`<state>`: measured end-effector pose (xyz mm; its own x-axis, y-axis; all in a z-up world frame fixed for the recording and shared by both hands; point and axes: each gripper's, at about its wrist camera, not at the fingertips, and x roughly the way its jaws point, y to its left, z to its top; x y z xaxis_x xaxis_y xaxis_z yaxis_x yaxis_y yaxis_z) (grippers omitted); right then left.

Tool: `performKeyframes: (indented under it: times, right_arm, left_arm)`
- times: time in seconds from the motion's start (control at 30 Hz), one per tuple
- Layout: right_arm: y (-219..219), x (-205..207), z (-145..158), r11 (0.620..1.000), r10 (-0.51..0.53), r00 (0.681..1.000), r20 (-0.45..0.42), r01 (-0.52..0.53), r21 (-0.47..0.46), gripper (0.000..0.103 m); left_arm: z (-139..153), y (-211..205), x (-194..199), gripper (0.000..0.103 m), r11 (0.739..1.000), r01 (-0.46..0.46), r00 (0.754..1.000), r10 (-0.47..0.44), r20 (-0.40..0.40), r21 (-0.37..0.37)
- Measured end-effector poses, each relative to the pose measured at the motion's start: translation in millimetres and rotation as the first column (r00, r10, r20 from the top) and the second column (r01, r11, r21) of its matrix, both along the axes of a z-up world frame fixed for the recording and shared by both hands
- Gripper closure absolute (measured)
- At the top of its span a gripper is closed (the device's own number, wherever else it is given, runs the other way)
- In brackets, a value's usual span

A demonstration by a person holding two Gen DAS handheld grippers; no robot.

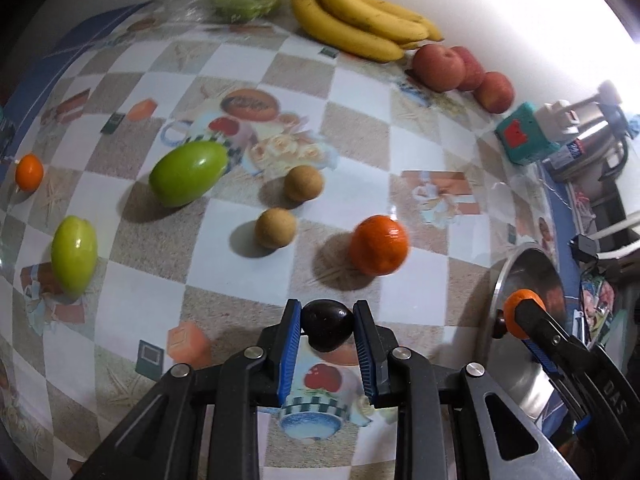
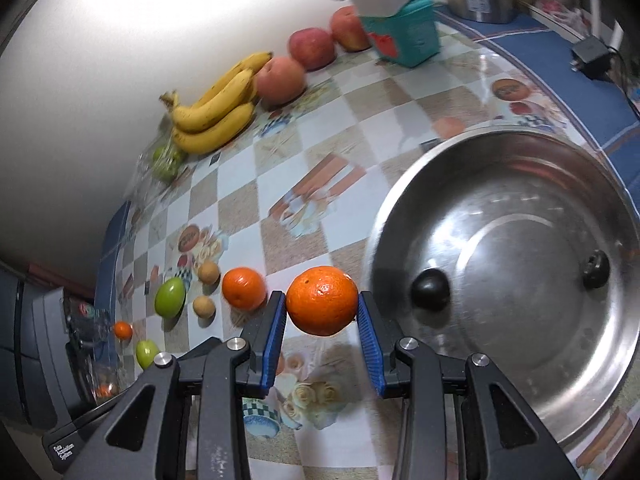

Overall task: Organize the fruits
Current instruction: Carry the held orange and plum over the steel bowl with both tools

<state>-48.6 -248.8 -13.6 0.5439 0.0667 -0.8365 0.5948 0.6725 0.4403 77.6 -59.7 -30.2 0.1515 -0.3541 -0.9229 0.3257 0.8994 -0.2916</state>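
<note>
The left claw [image 1: 327, 330] is clenched on a dark plum [image 1: 327, 330], smooth and soft, so squeeze gently at its middle; the right claw [image 2: 322, 322] grips a round orange [image 2: 322, 300], firm and bumpy, beside the metal bowl [image 2: 400, 208] on the desk [image 2: 240, 200].

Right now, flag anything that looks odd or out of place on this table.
Nothing is spilled or damaged. The loose green oval fruits, tan round fruits and the orange lie scattered on the checked tablecloth, not in the steel bowl.
</note>
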Motion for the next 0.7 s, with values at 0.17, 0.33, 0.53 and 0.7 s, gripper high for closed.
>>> performKeyframes:
  times: [0.17,0.33,0.53,0.7]
  right_arm:
    - [-19,-15,4,0.997,-0.073,0.997,-0.005,0.073,-0.021,0.065]
    - [-40,-31,7,0.99,-0.136,0.991,-0.014,0.135,-0.042,0.065]
    - [-70,-62,8,0.966,-0.251,0.967,-0.034,0.249,-0.069,0.065]
    - [-91,-82,8,0.948,-0.315,0.949,-0.029,0.312,-0.068,0.065]
  left_arm:
    - [9,-18,-12,0.075,0.997,0.057,0.998,-0.056,0.012,-0.042]
    - [13,-41,-26,0.075,0.99,0.129,0.991,-0.127,0.038,-0.061]
    - [24,-72,-52,0.075,0.967,0.239,0.969,-0.231,0.094,-0.086]
    - [32,-98,-79,0.075,0.934,0.341,0.935,-0.325,0.144,-0.103]
